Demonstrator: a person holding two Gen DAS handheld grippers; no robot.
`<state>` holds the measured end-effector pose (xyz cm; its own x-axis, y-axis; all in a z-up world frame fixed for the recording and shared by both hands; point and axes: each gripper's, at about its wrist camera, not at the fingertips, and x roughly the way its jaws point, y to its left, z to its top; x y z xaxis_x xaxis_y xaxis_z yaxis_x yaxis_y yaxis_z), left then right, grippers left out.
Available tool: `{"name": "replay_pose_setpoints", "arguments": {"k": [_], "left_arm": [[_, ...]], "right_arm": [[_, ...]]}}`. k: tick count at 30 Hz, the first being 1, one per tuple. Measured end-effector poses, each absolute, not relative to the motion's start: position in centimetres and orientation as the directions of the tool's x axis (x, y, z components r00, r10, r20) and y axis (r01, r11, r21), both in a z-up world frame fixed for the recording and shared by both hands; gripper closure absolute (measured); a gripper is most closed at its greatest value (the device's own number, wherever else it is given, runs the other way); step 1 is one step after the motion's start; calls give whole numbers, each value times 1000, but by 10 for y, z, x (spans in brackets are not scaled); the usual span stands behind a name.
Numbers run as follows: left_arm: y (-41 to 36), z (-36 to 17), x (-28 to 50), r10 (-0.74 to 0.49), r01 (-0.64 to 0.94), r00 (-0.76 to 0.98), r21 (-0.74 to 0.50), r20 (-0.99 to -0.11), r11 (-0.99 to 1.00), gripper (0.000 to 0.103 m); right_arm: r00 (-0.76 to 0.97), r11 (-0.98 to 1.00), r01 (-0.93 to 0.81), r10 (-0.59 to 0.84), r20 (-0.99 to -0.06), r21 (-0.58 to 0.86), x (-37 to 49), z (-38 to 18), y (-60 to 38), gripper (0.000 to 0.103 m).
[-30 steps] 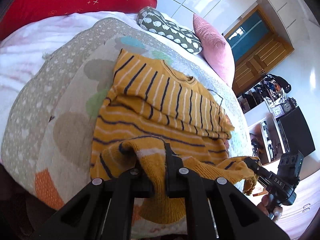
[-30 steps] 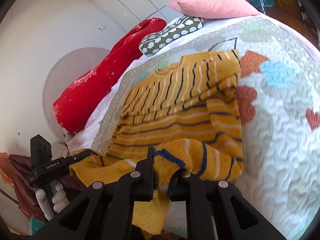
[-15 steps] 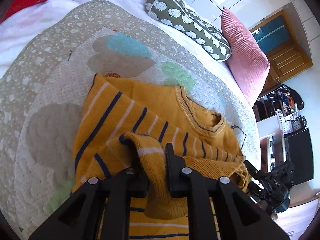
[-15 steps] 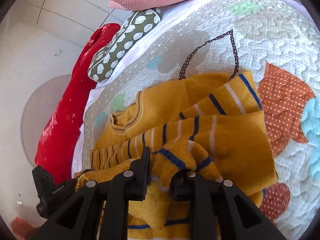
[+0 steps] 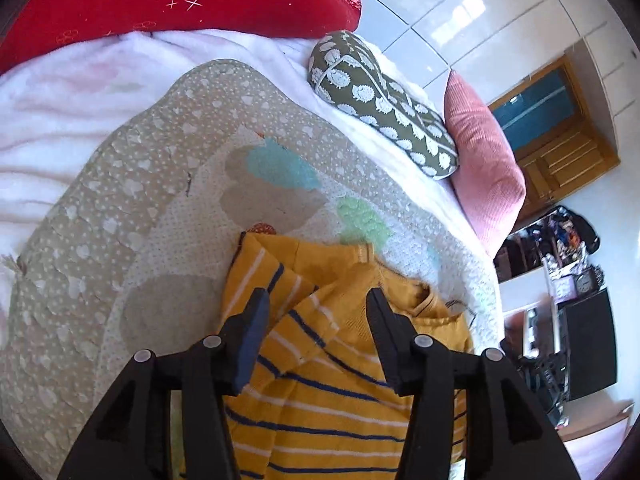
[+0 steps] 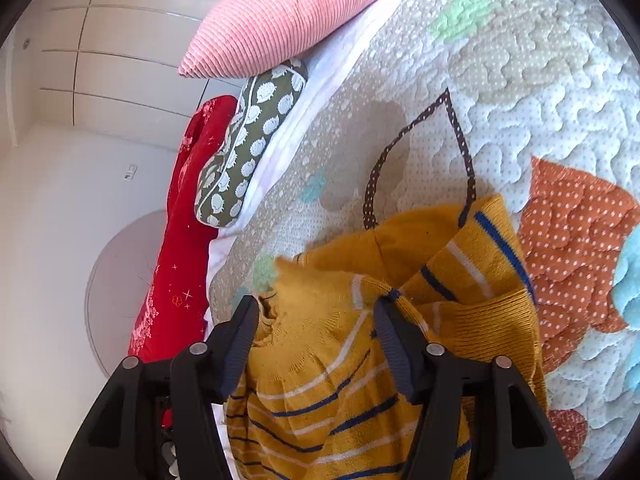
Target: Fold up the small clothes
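Two hand-held grippers have just been opening, and each one lets go of the yellow striped sweater. The left hand-held gripper [image 5: 316,332] has its jaws spread, with the sweater [image 5: 340,380] lying loose between them and not pinched. The right hand-held gripper [image 6: 316,340] is spread wide too; knit from the sweater [image 6: 360,360] bulges up between its jaws, and one fold may brush the right jaw, but nothing squeezes it.

The sweater lies on the quilt [image 5: 120,240] on the bed, with its bottom part folded up over its top part, near the neck hole. So this fold looks just done, and this is the letting-go step.

Next, I think both grippers should pull back without dragging the knit. Then they can grab one side and fold it across, or pat the bumpy part flat.
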<state>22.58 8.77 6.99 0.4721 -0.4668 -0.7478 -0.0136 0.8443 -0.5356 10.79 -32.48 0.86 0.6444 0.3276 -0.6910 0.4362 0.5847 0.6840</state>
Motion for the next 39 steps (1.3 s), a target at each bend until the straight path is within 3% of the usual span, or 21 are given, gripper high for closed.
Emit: {"name": "replay_pose_setpoints", "arguments": {"k": [4,5,8,9,13,15,17,22,25,27,36,37,38,39], "left_arm": [[59,60,202,-315,103,467,-302,-826,948,54],[50,58,193,-296,149,475,-256,-829,955,54],[30,54,179,-289,241,487,-191,-824,952,54],[25,50,183,-273,246,481,-170,-833,954,54],[39,17,215,10,63,463,45,-886,997,54],[64,5,224,1,5,432,3,-902,1000,53],[87,4,224,-76,-22,418,-94,-905,995,52],[104,28,201,-130,3,454,-144,-882,990,52],[119,41,176,-210,28,473,-224,-856,974,51],[126,39,161,-257,39,461,-270,-849,962,45],[112,1,122,-463,140,358,-444,-811,885,37],[104,-1,123,-441,146,343,-416,-829,897,41],[98,-3,123,-411,147,331,-383,-850,912,68],[94,-4,124,-409,157,306,-378,-859,912,83]], "right_arm": [[595,747,356,282,-753,562,105,26,-302,38],[578,793,320,270,-770,518,105,28,-291,43],[512,879,214,270,-816,425,108,20,-256,46],[490,893,193,272,-828,407,110,12,-247,46],[431,920,241,183,-883,308,125,-16,-250,50],[447,912,310,108,-888,267,126,-19,-270,61],[475,877,388,73,-877,283,117,-13,-295,61],[521,861,452,-44,-852,232,74,26,-334,56],[546,858,436,-10,-838,273,36,43,-346,48],[551,856,425,14,-834,295,10,47,-348,41],[584,811,356,195,-788,465,-50,13,-312,37],[581,818,353,188,-792,454,-51,8,-304,37],[571,829,350,180,-801,436,-50,3,-297,37],[556,838,345,180,-811,422,-47,-2,-290,40]]}}
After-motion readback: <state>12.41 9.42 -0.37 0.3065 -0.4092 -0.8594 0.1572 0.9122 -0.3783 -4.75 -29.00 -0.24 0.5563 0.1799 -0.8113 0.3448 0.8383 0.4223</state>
